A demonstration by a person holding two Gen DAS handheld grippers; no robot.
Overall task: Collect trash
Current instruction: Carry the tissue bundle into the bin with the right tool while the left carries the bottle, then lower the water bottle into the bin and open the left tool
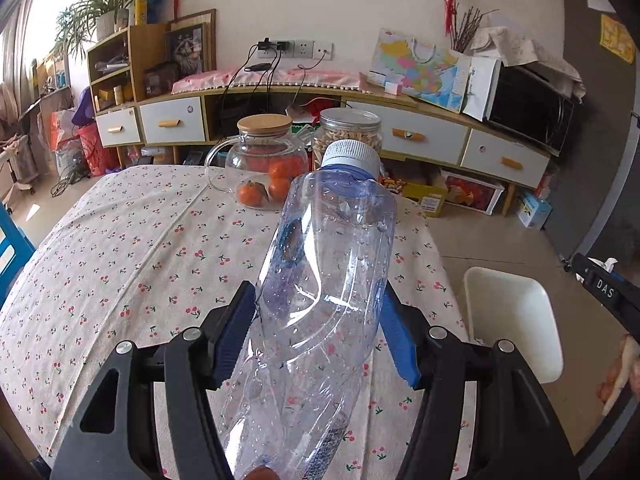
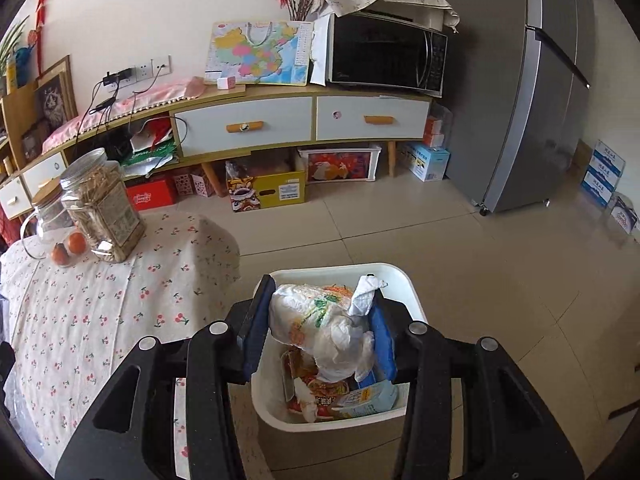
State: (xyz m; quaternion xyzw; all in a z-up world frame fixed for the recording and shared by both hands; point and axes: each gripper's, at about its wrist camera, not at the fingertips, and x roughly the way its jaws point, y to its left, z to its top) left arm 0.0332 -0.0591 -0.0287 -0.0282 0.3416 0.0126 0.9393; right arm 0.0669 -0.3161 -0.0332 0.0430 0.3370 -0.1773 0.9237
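My left gripper (image 1: 318,320) is shut on an empty clear plastic bottle (image 1: 320,280) with a white cap, held tilted above the cherry-print tablecloth (image 1: 140,260). My right gripper (image 2: 320,320) is shut on a crumpled white plastic wrapper (image 2: 320,324) with orange and green print, held directly over the white trash bin (image 2: 408,288) on the floor. The bin holds several snack wrappers (image 2: 340,396). The bin also shows in the left wrist view (image 1: 516,320), right of the table, with the right gripper's edge beside it.
A glass pitcher with oranges (image 1: 264,168) and a clear jar of dried noodles (image 1: 348,132) stand at the table's far edge. A low cabinet (image 2: 280,120) with a microwave (image 2: 388,52), boxes below it, and a fridge (image 2: 520,80) stand beyond.
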